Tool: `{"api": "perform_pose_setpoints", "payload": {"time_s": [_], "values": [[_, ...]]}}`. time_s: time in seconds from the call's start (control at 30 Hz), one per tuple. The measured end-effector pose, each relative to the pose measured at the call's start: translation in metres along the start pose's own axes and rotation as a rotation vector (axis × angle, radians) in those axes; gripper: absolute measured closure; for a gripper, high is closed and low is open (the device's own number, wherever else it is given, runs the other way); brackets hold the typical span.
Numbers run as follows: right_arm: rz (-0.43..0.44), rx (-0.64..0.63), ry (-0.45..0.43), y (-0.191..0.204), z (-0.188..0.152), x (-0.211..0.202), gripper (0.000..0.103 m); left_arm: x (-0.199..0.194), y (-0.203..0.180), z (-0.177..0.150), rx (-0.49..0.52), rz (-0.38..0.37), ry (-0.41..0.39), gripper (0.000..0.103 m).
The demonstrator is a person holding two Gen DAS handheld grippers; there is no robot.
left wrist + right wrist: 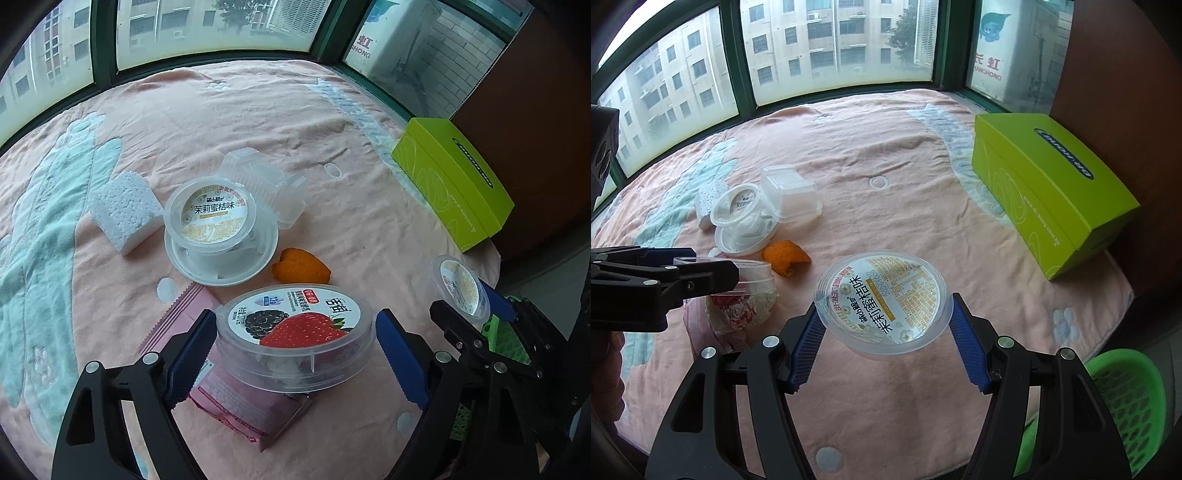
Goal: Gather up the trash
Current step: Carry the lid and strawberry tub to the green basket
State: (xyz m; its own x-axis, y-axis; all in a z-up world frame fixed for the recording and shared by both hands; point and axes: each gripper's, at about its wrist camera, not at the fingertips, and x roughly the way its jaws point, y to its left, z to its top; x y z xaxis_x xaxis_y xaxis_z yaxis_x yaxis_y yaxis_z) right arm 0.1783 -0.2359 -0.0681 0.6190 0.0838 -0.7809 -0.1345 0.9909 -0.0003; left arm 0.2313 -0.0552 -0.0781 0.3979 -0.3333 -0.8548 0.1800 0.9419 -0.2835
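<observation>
The left claw [295, 343] straddles the strawberry tub [295, 332], blue pads just clear of its sides. The right claw [884, 328] grips a jasmine-orange cup [882, 301] above the pink blanket [886, 166].

I'm in a home, most likely a flat's bay window nook. A pink blanket [886, 155] with pale blue cartoon shapes and little flowers covers the wide ledge in front of me, the kind of bedding you find in a bedroom. Green-framed windows [738, 66] wrap around it, and through the glass I see apartment blocks [827, 33] with air conditioner units. A green shoe box [1045, 192] sits by a brown wall panel [1123, 92], and a green plastic basket [1126, 398] stands at my right.
</observation>
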Motion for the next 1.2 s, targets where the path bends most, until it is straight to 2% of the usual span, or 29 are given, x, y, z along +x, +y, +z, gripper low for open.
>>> {"api": "perform_pose_setpoints", "payload": {"time_s": [0.33, 0.8, 1.2], "values": [[-0.033, -0.009, -0.037, 0.006, -0.005, -0.022, 0.038, -0.026, -0.003, -0.004, 0.003, -0.014, -0.064, 0.019], [-0.051, 0.052, -0.094, -0.005, -0.017, -0.06, 0.038, -0.063, -0.017, -0.008, 0.029, -0.057, -0.146, 0.019], [-0.133, 0.144, -0.129, -0.038, -0.05, -0.099, 0.038, -0.075, -0.063, -0.017, 0.1, -0.136, -0.164, 0.019]]}}
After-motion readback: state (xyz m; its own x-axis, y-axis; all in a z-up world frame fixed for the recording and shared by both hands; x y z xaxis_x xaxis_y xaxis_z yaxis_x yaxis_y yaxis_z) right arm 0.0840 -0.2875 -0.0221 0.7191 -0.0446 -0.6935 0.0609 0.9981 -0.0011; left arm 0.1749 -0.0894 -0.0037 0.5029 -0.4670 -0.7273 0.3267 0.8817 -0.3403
